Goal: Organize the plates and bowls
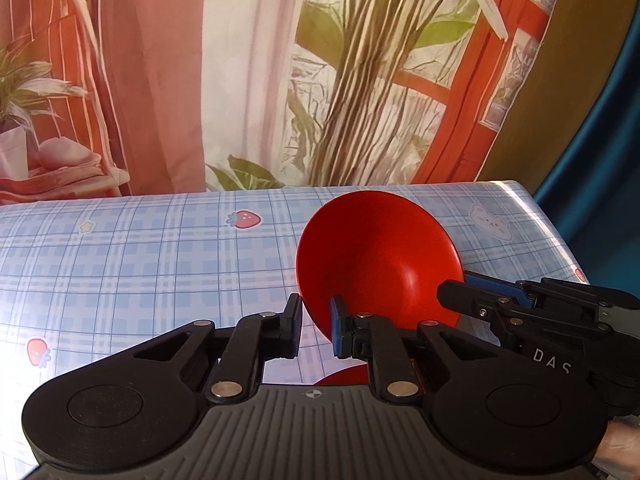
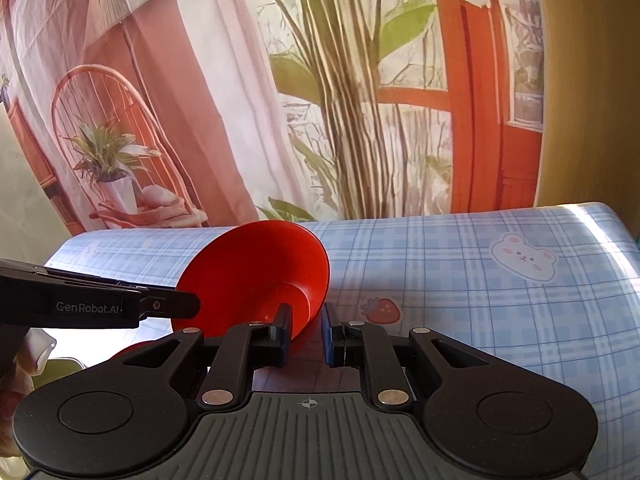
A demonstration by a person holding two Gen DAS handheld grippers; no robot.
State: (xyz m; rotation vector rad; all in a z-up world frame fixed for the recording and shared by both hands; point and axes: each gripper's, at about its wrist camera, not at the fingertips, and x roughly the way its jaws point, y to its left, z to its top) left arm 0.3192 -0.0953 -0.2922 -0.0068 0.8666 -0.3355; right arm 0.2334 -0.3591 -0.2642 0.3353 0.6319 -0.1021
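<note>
Left wrist view shows my left gripper [image 1: 316, 330] clenched on the near rim of the red bowl [image 1: 376, 256], tipped on edge above the checked tablecloth [image 1: 140, 264]. My right gripper [image 2: 306, 334] pinches the opposite rim, so the bowl hangs between both, mouth facing left.

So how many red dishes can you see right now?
2: one red bowl held tilted above the table by both grippers, and a second red dish just peeking out beneath. More may be hidden.

Bright light is glancing off a glossy blue plaid tablecloth [image 2: 460, 280], while a printed fabric backdrop of orange window frames and plants [image 2: 320, 100] is hanging behind its far edge.
</note>
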